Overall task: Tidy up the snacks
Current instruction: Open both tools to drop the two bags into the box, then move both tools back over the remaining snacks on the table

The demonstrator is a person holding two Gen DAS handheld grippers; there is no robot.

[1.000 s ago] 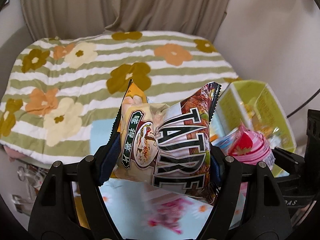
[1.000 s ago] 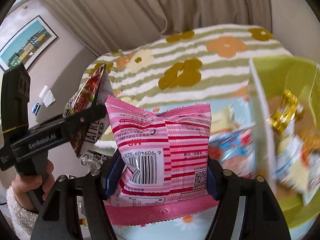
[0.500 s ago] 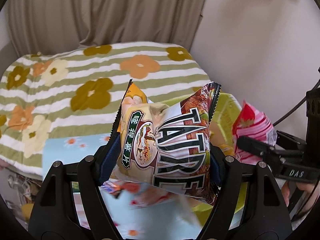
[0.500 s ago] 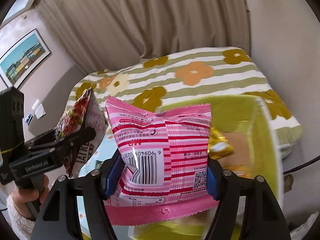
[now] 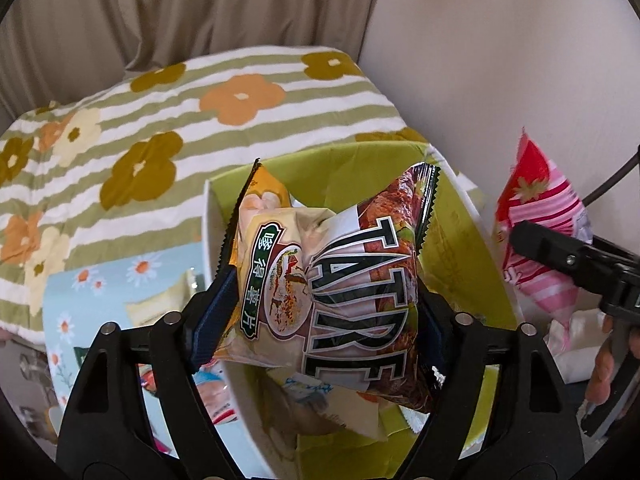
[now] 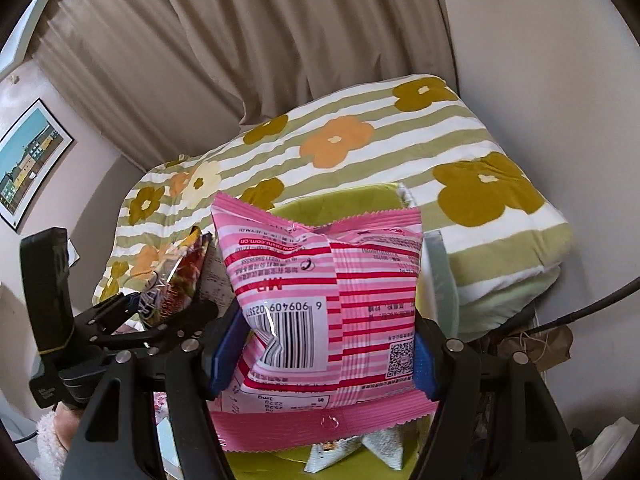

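A brown and cream chip bag (image 5: pixel 328 288) sits between the pads of my left gripper (image 5: pixel 324 320). The jaws are opening, and the pads still touch the bag's sides. It hangs over the open lime-green box (image 5: pixel 460 240), which holds several snack packets. My right gripper (image 6: pixel 320 352) is shut on a pink striped snack bag (image 6: pixel 320 288), held over the same box (image 6: pixel 340 200). In the left wrist view the pink bag (image 5: pixel 536 200) is at the right, beyond the box's right wall. In the right wrist view the chip bag (image 6: pixel 180 276) shows at the left.
The box stands on a light blue flowered cloth (image 5: pixel 104 288) with more snack packets (image 5: pixel 160 304) to its left. Behind lies a bed with a striped floral blanket (image 5: pixel 200 92), then a curtain and a wall. A black cable (image 6: pixel 580 312) runs at the right.
Both grippers have swung to the right with their bags, from over the blue cloth to over the green box. The chip bag sits slightly lower between the left pads.
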